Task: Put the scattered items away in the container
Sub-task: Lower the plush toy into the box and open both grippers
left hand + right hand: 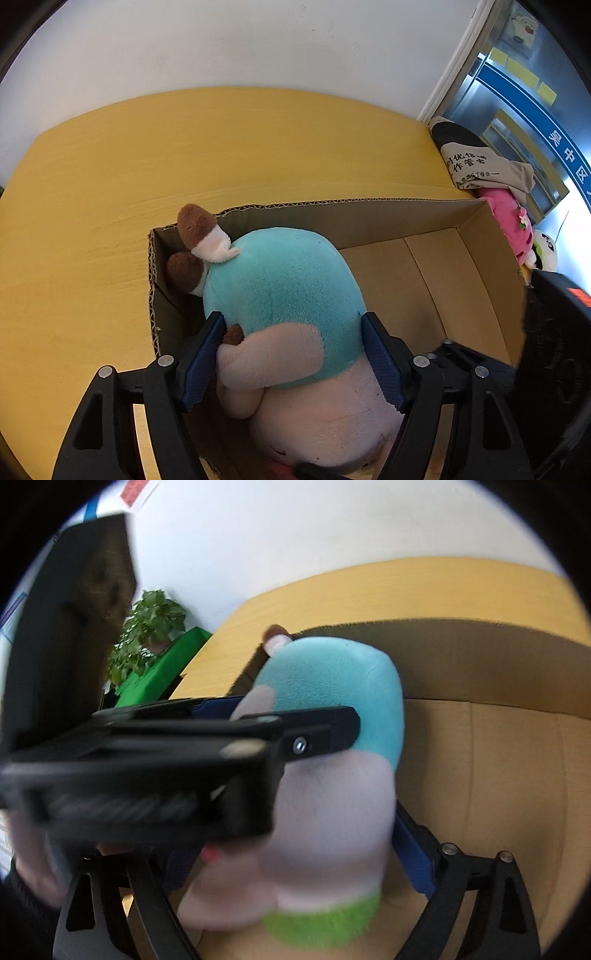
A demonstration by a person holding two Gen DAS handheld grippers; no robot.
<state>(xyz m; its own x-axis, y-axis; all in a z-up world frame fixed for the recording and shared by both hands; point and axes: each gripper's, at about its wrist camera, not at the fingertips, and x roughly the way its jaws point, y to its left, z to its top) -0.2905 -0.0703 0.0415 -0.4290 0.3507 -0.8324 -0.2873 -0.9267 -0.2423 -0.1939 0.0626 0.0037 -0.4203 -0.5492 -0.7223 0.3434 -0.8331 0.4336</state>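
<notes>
A plush toy [291, 295] with a teal back, pale pink body and brown-tipped horns lies in the left end of an open cardboard box [424, 214]. My left gripper [293, 332] is shut on the toy, its blue pads [380, 358] pressed on both flanks. In the right wrist view the same toy [332, 738] fills the middle, and the left gripper [317, 731] crosses in front of it. My right gripper [332, 845] brackets the toy's lower body; one blue pad [410, 845] touches its right side, the other finger is hidden.
The box stands on a yellow table [110, 184]. A beige printed bag [476, 162], a pink plush [509, 221] and a white plush [546, 247] lie at the table's right end. A potted plant [147, 627] and a green box [159, 672] stand left of the table.
</notes>
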